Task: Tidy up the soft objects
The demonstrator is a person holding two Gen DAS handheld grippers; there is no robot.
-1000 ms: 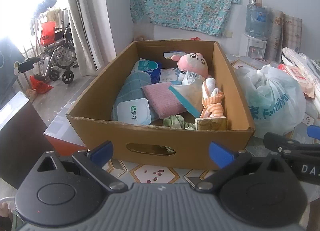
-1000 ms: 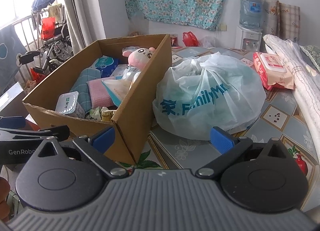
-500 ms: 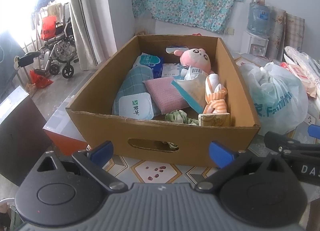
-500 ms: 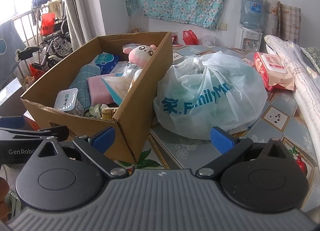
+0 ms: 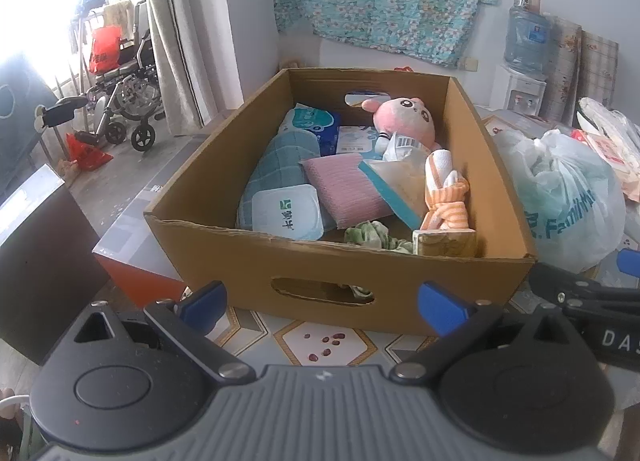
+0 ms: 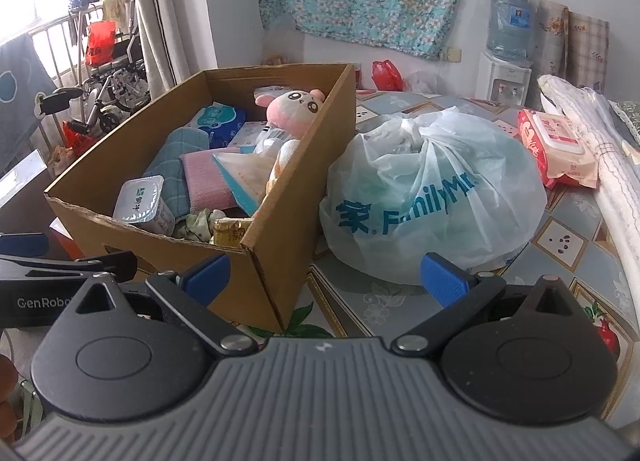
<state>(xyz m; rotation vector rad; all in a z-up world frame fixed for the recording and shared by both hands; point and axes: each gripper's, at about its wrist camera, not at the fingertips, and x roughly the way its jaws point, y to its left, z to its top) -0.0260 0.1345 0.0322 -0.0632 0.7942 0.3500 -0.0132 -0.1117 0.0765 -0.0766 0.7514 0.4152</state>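
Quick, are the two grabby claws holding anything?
Left gripper: open, holding nothing.
Right gripper: open, holding nothing.

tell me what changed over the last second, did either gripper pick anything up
Nothing was picked up or let go. Both views shift slightly, with the cardboard box sitting a little higher in frame, so the left gripper and right gripper moved a touch while their jaws stayed wide open and empty. The pink plush bunny, pink cloth and FamilyMart bag lie as before.

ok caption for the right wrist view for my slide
Open right gripper faces a cardboard box of soft items beside a tied plastic bag.
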